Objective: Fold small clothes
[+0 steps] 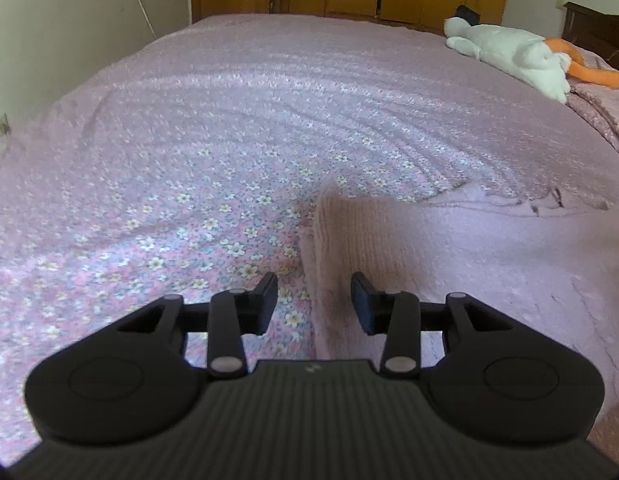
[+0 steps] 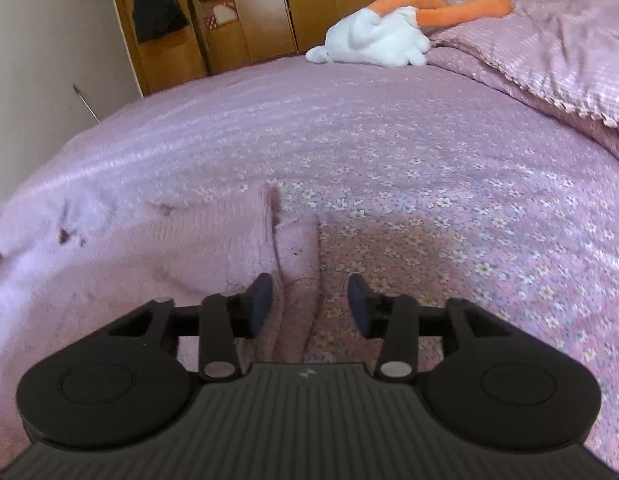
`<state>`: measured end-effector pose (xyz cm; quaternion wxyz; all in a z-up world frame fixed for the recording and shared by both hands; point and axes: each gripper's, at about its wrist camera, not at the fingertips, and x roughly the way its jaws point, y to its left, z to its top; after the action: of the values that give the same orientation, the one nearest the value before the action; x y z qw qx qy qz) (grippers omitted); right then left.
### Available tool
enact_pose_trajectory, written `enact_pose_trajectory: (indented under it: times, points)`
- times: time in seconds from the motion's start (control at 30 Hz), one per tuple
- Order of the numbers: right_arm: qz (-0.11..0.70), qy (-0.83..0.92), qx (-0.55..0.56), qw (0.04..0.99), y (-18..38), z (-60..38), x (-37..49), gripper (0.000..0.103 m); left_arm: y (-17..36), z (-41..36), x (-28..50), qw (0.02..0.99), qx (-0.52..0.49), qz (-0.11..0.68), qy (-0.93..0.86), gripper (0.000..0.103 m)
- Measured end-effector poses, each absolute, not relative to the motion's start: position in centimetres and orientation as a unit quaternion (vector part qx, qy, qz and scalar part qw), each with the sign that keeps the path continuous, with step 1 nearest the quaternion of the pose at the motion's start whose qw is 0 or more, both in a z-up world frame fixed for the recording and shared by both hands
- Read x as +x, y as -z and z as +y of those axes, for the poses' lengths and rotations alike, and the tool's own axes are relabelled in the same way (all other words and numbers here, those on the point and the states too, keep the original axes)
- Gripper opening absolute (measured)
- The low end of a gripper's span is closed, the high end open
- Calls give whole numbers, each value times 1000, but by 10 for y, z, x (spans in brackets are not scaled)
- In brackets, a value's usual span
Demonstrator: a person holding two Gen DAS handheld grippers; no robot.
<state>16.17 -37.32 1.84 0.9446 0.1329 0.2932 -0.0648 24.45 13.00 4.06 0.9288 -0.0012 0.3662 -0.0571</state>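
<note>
Both grippers, left gripper [image 1: 314, 302] and right gripper [image 2: 311, 303], hover spread over the pink knit garment [image 1: 449, 248], gripping nothing.

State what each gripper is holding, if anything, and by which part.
Nothing is held. The left gripper and right gripper both stand open over edges of the pink knitted garment on the bed, pads not pressing it.

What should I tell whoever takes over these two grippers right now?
Left gripper: jaws open, holding nothing, over the left edge of the pink knitted garment.
Right gripper: jaws open, empty, over the garment's right edge.
The garment lies on the pink floral bedspread; a white and orange plush toy sits far back.
Done: one side panel looks turned in.
Left: finish folding.
</note>
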Motion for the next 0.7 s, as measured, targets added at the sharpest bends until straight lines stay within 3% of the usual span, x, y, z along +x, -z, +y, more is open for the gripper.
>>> enact_pose_trajectory:
  times: [0.2,0.27,0.7]
  points:
    - [290,52,199,935,-33,-380,132,59,-59,125,208,928,2,366,65,42]
    - [288,50,215,932,-36,-381,122,69,-63,122,196,928,4,367,66,42]
    - [345,10,314,884,-16,-387,90,70,-56,111,148,906,-30,419,54,42]
